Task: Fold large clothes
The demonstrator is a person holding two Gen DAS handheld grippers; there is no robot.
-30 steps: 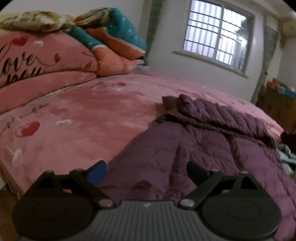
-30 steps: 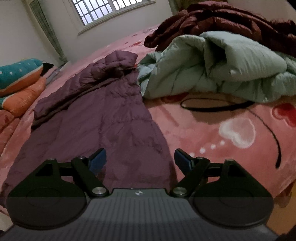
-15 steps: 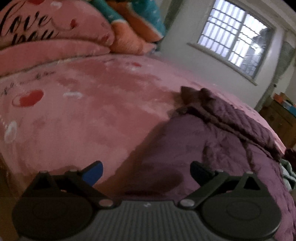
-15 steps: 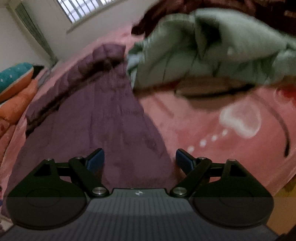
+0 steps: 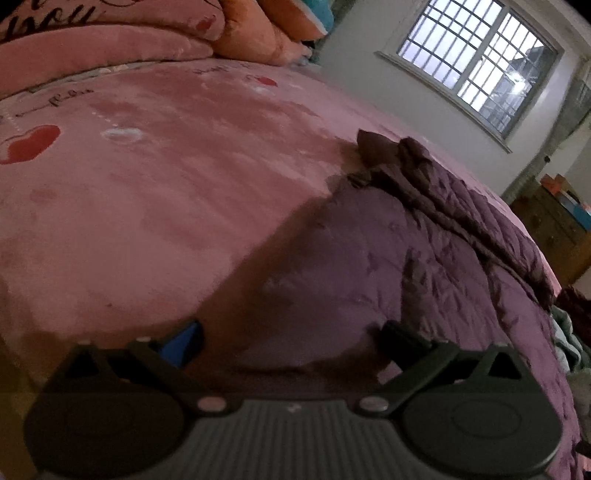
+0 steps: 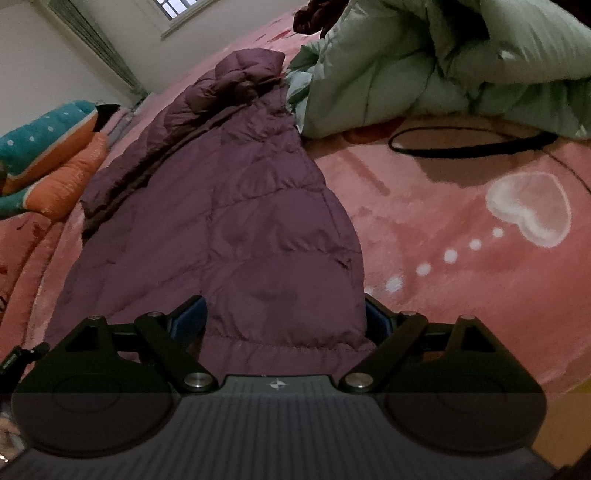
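A long purple quilted down coat (image 6: 236,221) lies flat on the pink bed, its hood (image 6: 243,70) at the far end. My right gripper (image 6: 284,317) is open and hangs just over the coat's near hem, one finger on each side of the hem's right half. In the left wrist view the same coat (image 5: 424,266) spreads to the right. My left gripper (image 5: 291,338) stands open low over the coat's near left corner, its blue pad (image 5: 183,341) over the bedspread edge. Nothing is pinched in either one.
The pink heart-print bedspread (image 5: 147,192) covers the bed. A pale green down garment (image 6: 443,62) and a dark red one (image 6: 314,14) are heaped at the far right, with a black strap loop (image 6: 469,149) before them. Pillows (image 6: 48,155) and folded quilts (image 5: 110,48) lie at the head.
Both grippers have dropped closer to the coat's near hem and tilted downward. The left one has shifted more, and its jaws stand slightly wider than at first.
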